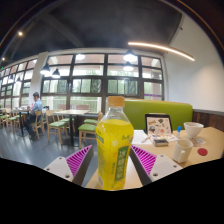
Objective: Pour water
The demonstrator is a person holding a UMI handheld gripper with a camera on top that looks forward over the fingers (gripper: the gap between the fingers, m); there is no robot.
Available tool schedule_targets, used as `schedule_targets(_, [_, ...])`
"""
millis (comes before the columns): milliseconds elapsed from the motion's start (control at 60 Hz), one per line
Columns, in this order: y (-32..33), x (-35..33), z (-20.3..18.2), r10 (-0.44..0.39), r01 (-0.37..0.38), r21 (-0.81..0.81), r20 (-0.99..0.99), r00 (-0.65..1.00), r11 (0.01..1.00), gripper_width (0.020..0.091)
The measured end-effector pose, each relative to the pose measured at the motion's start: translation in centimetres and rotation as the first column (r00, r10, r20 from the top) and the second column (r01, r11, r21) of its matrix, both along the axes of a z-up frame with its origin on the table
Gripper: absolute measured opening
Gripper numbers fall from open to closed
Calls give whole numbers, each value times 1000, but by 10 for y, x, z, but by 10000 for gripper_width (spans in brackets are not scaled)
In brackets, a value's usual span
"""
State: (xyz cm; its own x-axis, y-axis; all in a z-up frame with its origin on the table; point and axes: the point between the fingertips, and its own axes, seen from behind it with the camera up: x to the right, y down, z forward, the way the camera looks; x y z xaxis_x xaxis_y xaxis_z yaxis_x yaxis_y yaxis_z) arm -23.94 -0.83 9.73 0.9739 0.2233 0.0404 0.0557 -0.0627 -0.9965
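Claw [113, 160] clamped on bottle [113, 140], yellow drink w/ green label, cap on, upright, raised above surface [205, 140]. White cups [185, 148] to right. Risks: uncapped = no pour; tilt → slip from pads [83, 160], spill nr cups.

A plastic bottle [114, 143] with a yellow-green drink stands upright in the lower middle of the frame, its orange cap on top and a green and yellow label around its body. It is between the two fingers of the gripper [113, 163], whose purple pads [80, 162] are close at both sides; if they press on it I cannot tell. At the lower right of the frame a white cup [193, 130] stands upright on the table
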Motion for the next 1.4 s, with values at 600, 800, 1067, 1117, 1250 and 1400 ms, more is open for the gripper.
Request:
schedule_targets(600, [57,29,16,37,-47,-39,-225,974,998,318])
schedule_targets(800, [91,103,72,23,-88,-32,-832,554,996,321])
schedule_targets(1067, [110,156,62,-109,-201,-42,-935,-337,979,327])
schedule_targets(1117, [117,155,60,-110,-226,-14,-901,-419,974,330])
schedule_targets(1250, [112,164,58,-121,-196,-19,-843,-525,980,330])
schedule_targets(1400, [110,163,59,-139,-196,-30,-813,-566,980,329])
